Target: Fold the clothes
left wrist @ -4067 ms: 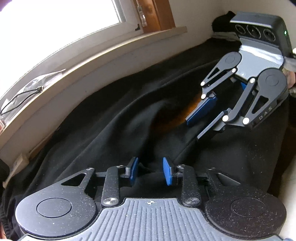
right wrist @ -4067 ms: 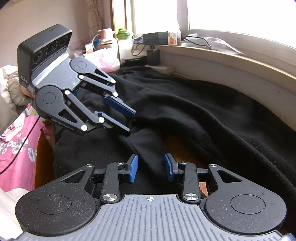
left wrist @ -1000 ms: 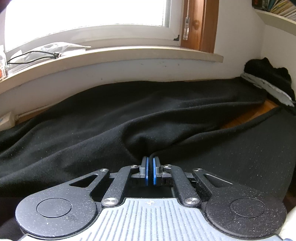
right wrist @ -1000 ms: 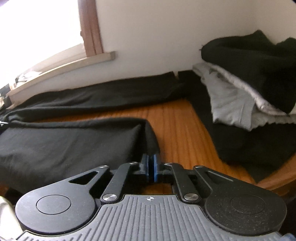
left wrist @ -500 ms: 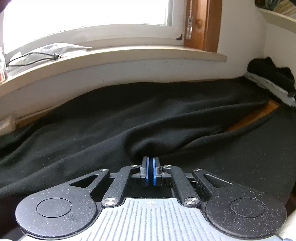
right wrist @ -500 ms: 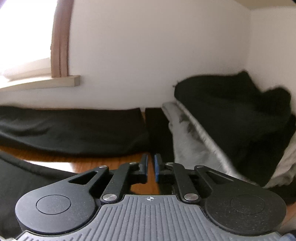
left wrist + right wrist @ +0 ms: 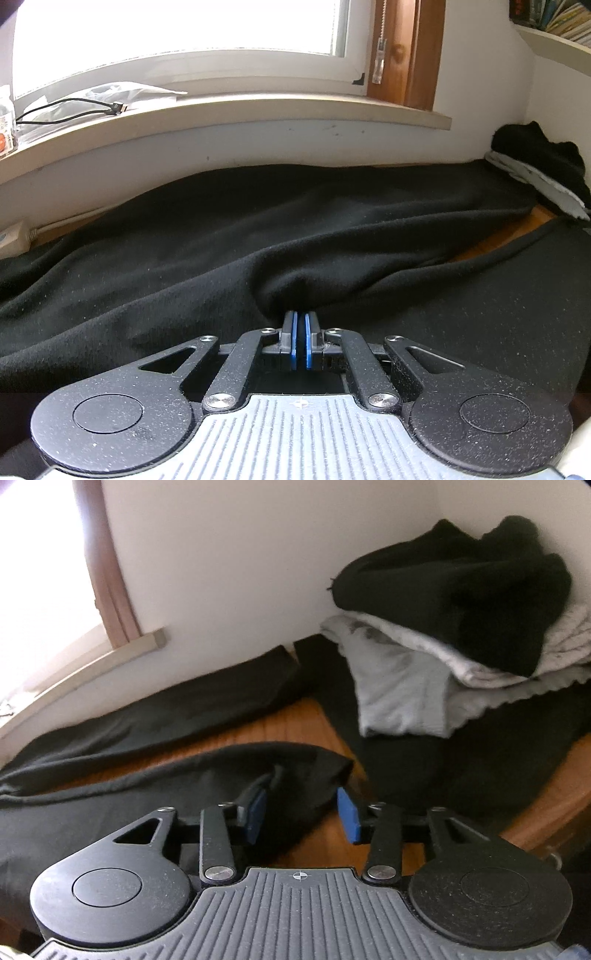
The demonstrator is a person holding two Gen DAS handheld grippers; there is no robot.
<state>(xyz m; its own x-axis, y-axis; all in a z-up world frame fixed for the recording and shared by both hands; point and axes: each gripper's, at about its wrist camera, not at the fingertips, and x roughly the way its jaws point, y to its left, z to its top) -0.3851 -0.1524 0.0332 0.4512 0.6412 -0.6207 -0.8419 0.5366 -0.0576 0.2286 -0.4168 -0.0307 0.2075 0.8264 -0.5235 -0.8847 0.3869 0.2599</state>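
Wooden tabletop (image 7: pixel 295 720), orange-brown, bare strip visible mid-scene. Black garment (image 7: pixel 258 240) spread across it, far edge against the wall. Far right corner: pile of clothes (image 7: pixel 443 627), black on top of grey, on another black piece.

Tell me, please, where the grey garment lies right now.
In the right wrist view, the grey garment lies at the right, beneath a black bundle in the wall corner.

Both wrist views sit low over the black garment (image 7: pixel 258 236); left faces the windowsill (image 7: pixel 229 110), right the corner pile (image 7: pixel 461 627).
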